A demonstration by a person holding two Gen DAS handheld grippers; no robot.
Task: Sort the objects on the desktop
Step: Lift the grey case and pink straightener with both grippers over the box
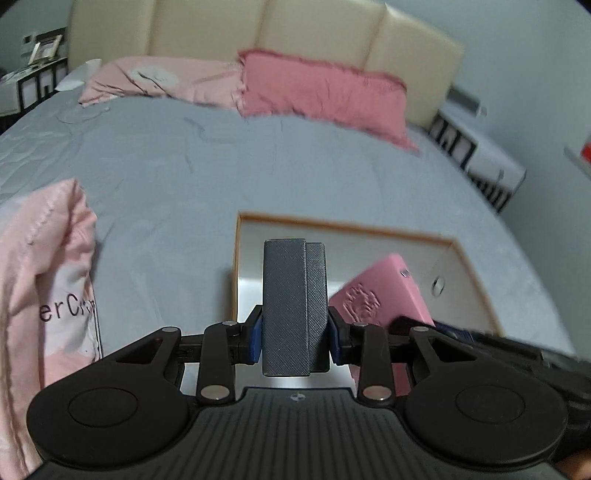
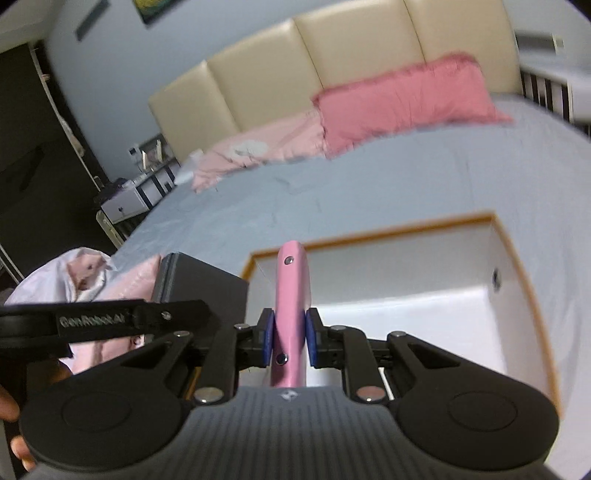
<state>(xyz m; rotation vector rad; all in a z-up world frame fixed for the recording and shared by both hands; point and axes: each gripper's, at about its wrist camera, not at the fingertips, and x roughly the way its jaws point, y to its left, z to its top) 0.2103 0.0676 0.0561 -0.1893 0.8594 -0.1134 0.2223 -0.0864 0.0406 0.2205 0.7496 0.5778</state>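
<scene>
My left gripper (image 1: 294, 338) is shut on a grey textured box (image 1: 293, 306), held upright over the near left part of a white bin with a wooden rim (image 1: 347, 227). My right gripper (image 2: 290, 338) is shut on a flat pink case (image 2: 291, 314), held edge-on over the same bin (image 2: 406, 229). In the left wrist view the pink case (image 1: 384, 295) shows to the right of the grey box, with the right gripper's black arm below it. In the right wrist view the grey box (image 2: 203, 284) and the left gripper's arm show at left.
The bin sits on a bed with a grey-blue sheet (image 1: 166, 166). Pink pillows (image 1: 321, 92) lie against a cream headboard (image 1: 258, 29). A pale pink printed fabric bag (image 1: 48, 295) lies left of the bin. Nightstands (image 1: 480, 162) stand on both sides of the bed.
</scene>
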